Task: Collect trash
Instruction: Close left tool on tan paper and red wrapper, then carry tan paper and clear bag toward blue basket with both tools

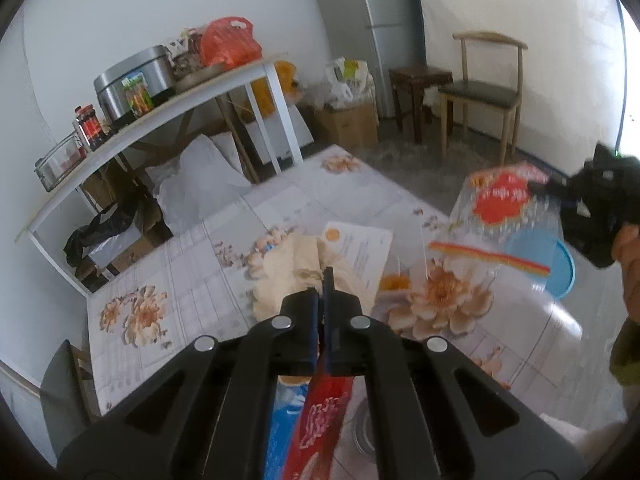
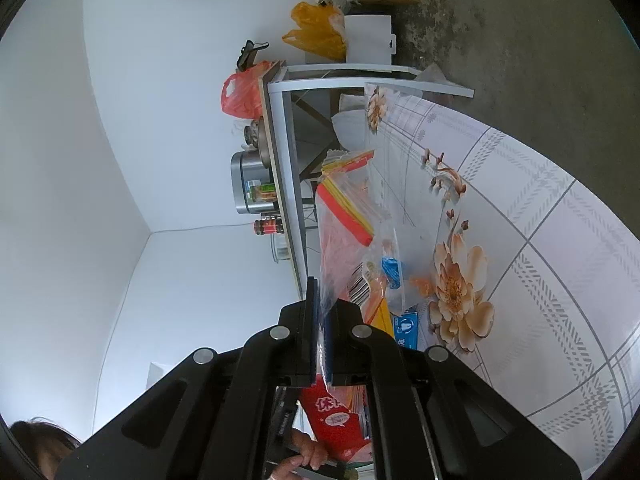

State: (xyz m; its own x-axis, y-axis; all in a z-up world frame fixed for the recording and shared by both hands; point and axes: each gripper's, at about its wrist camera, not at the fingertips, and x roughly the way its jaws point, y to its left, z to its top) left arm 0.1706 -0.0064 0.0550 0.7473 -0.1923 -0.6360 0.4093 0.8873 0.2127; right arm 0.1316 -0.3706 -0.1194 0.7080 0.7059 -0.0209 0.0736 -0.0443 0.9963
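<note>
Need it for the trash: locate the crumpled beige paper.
In the left wrist view, the crumpled beige paper lies mid-table on the floral tablecloth, beyond the left hand-held gripper, touching a white printed sheet.

The red and blue printed wrapper [image 1: 316, 420] runs under the left tongs [image 1: 322, 304], its lower end cut off by the frame edge. The print on the clear plastic bag with the red label [image 1: 504, 208] is blurred. In the right wrist view, a hand [image 2: 308, 456] is mostly hidden behind the right tongs [image 2: 320, 320].
</note>
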